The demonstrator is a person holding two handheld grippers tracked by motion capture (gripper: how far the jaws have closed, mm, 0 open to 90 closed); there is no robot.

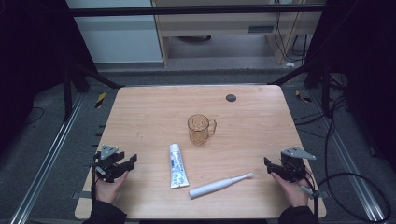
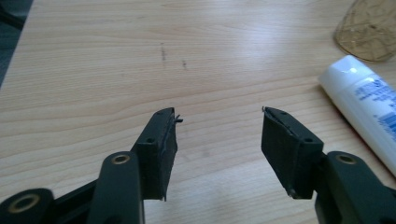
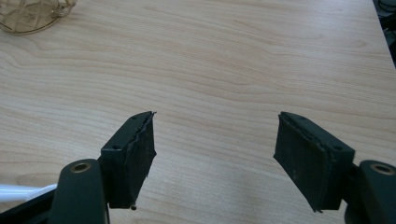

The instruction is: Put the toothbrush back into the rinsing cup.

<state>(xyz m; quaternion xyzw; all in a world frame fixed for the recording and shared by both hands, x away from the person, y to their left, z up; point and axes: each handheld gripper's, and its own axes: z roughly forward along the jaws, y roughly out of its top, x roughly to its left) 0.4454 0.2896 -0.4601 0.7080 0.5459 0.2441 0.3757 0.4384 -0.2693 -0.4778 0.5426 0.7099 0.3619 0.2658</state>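
1. I've got the left gripper (image 1: pixel 127 166) low at abt 8 o'clock on the table (image 1: pixel 252 116), held in a hand (image 1: pixel 110 186) coming in from the bottom edge. Jaws spread, nothing btwn them; in the left gripper view (image 2: pixel 219 133) just bare wood shows in the gap.
2. Right gripper (image 1: pixel 270 167) sits at abt 4 o'clock near the table's right edge, also in a hand (image 1: pixel 294 189). Jaws spread wide, nothing pinched; the right gripper view (image 3: pixel 215 140) shows bare wood btwn the pads.
3. Toothpaste tube (image 1: pixel 178 166) lies flat at abt 6 o'clock, a bit left of centre, cap end pointing to 12. It's well apart from the left gripper; in the left gripper view the tube (image 2: pixel 369 105) is off at 2 o'clock of the jaws.
4. Electric toothbrush (image 1: pixel 219 185) lies flat at abt 5 o'clock, just right of the tube, brush head pointing to 2 o'clock toward the right gripper, not touching it. Handle end is near the tube's bottom end; can't tell if they touch.
5. Amber see-through mug (image 1: pixel 200 129) stands upright near table centre, handle to 3 o'clock, just beyond the tube's cap.
6. Small dark round disc (image 1: pixel 231 97) sits at abt 12 o'clock near the far edge, w/ nothing close by.
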